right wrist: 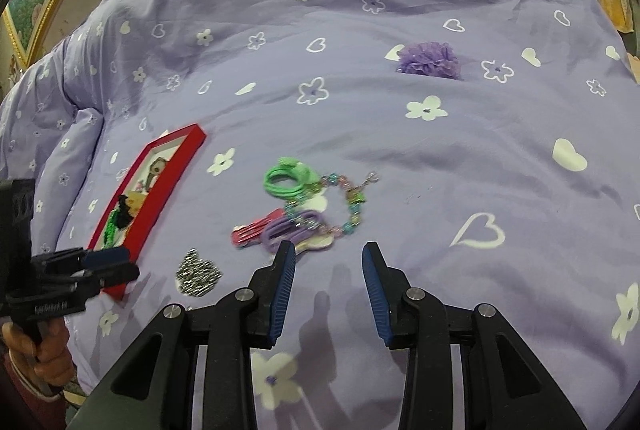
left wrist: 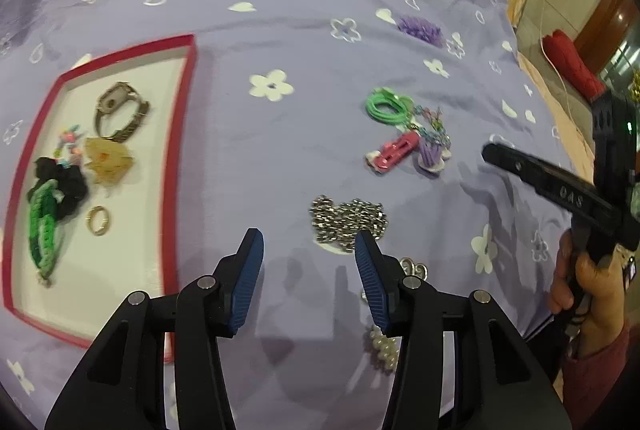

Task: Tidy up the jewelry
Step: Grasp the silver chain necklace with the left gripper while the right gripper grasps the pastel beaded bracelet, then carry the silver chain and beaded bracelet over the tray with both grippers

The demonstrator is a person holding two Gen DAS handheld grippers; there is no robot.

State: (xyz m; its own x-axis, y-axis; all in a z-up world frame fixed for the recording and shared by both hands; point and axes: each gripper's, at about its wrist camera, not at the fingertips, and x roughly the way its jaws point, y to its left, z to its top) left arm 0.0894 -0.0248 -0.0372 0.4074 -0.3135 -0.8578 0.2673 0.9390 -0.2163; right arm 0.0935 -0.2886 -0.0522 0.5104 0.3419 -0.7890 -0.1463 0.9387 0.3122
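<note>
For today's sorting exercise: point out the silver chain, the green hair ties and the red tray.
silver chain (left wrist: 347, 222), left wrist view, middle of the heap.
green hair ties (right wrist: 285, 183), right wrist view, the coiled loops.
red tray (left wrist: 181, 133), left wrist view, right rim.

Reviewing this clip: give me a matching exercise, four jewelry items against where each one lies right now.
Items:
1. gold ring
2. silver chain
3. purple pom-pom
4. green hair ties

Places:
A. on the bedspread, far from the other pieces
B. inside the red tray
C. on the bedspread, just ahead of the left gripper
D. beside the beaded bracelet

Pairs: 1-B, 2-C, 3-A, 4-D
</note>
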